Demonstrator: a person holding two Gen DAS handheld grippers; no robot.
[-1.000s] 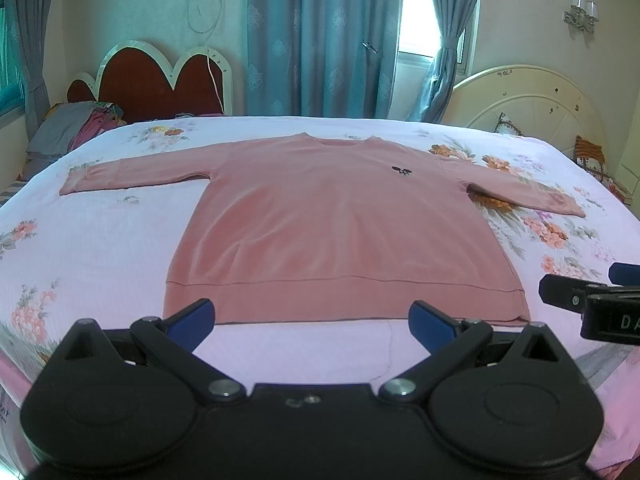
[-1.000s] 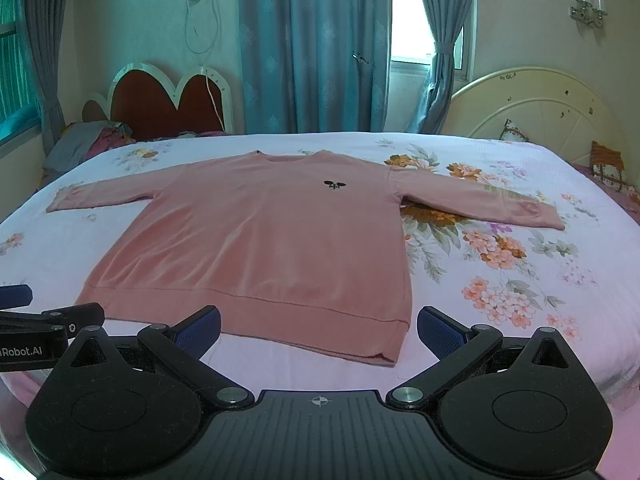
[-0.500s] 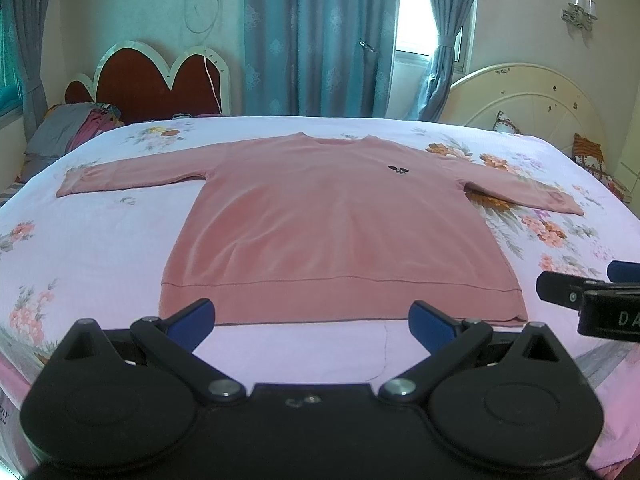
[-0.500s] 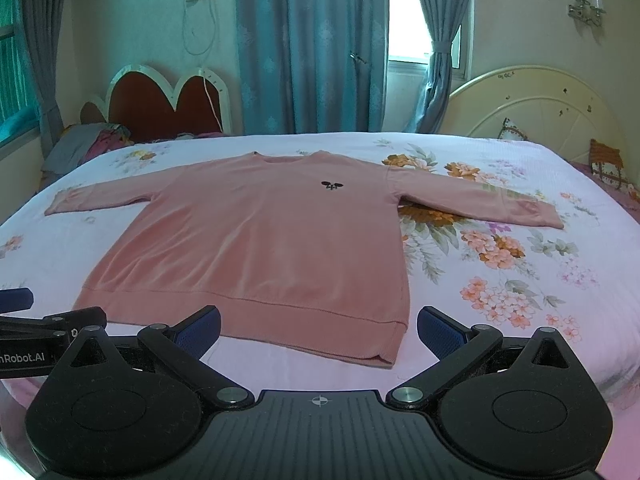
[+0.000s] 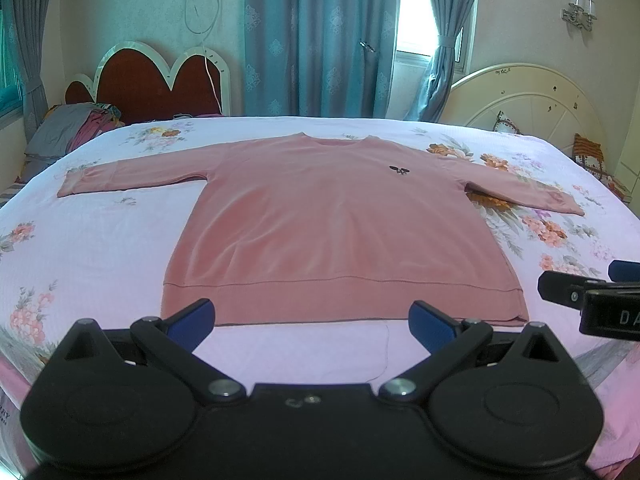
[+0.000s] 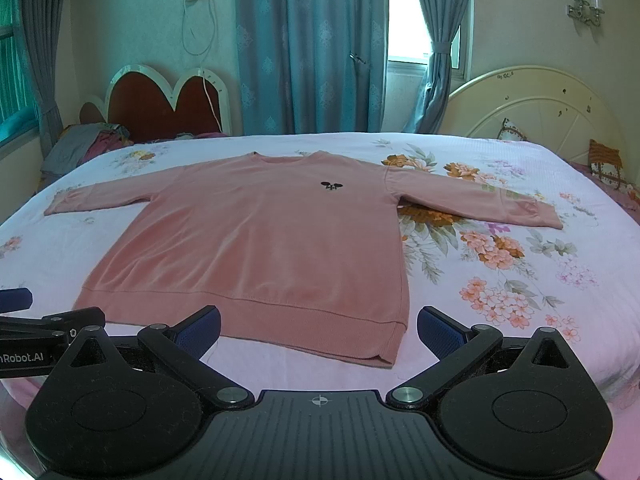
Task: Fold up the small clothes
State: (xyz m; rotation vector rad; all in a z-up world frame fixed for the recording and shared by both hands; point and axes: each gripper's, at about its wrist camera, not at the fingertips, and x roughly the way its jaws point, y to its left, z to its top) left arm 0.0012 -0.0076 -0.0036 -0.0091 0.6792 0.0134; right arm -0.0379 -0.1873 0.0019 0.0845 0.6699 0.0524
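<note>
A pink long-sleeved sweater (image 5: 340, 224) lies flat and face up on the floral bedspread (image 5: 80, 248), sleeves spread out, hem toward me. It also shows in the right wrist view (image 6: 264, 240). My left gripper (image 5: 312, 316) is open and empty, just short of the hem near its middle. My right gripper (image 6: 318, 326) is open and empty, just short of the hem's right corner. Each gripper shows at the edge of the other's view: the right gripper (image 5: 592, 300) and the left gripper (image 6: 36, 324).
A red heart-shaped headboard (image 5: 156, 80) stands at the back left with a pile of clothes (image 5: 76, 128) beside it. A cream round headboard (image 5: 528, 100) stands at the back right. Blue curtains (image 5: 312, 36) hang behind the bed.
Both grippers have crept slightly toward the hem. The sweater has not moved.
</note>
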